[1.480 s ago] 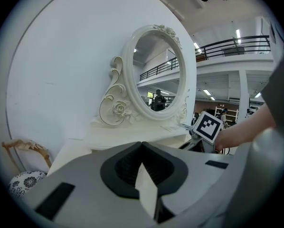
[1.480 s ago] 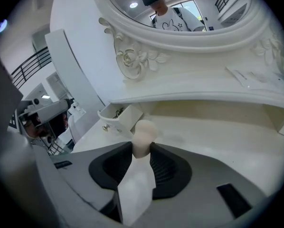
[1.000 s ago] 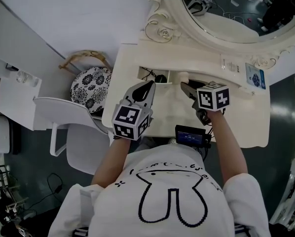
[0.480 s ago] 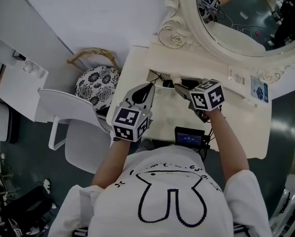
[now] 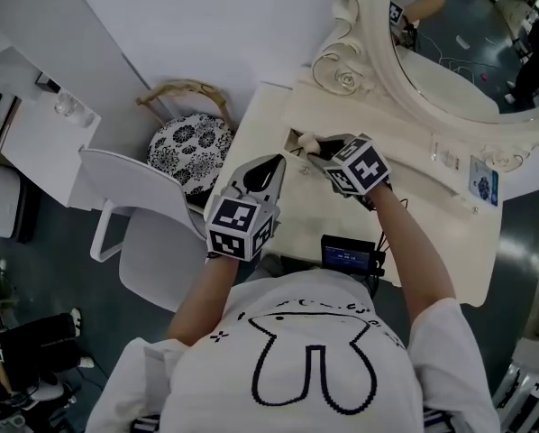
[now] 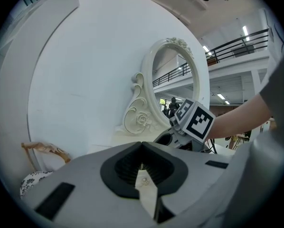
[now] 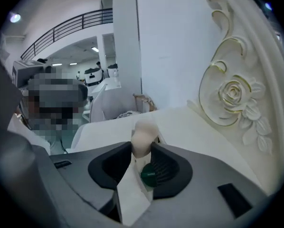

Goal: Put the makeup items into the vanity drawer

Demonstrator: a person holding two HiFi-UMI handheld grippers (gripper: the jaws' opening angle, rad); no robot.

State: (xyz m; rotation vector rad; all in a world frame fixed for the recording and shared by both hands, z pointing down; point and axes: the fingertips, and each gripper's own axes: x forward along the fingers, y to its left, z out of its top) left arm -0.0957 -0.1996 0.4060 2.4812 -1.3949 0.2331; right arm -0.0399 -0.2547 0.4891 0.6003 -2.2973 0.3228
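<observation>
The person wears a white T-shirt point(image 5: 206, 377) with short sleeves point(image 5: 450, 332) and a black bunny drawing point(image 5: 310, 361). The left gripper point(image 5: 271, 164) and right gripper point(image 5: 316, 157) are grey with black pads point(image 6: 125, 167). Each has a white cube point(image 5: 238, 226) with black squares.

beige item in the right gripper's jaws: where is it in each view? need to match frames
Head view: beige makeup item upper centre, at the right gripper tips.
Left gripper view: not discernible; only the right gripper's marker cube shows, right of centre.
Right gripper view: dead centre, pinched between the jaws.
Shared landmark: carved rose on the mirror frame, left of the cube, at right in the right gripper view.
</observation>
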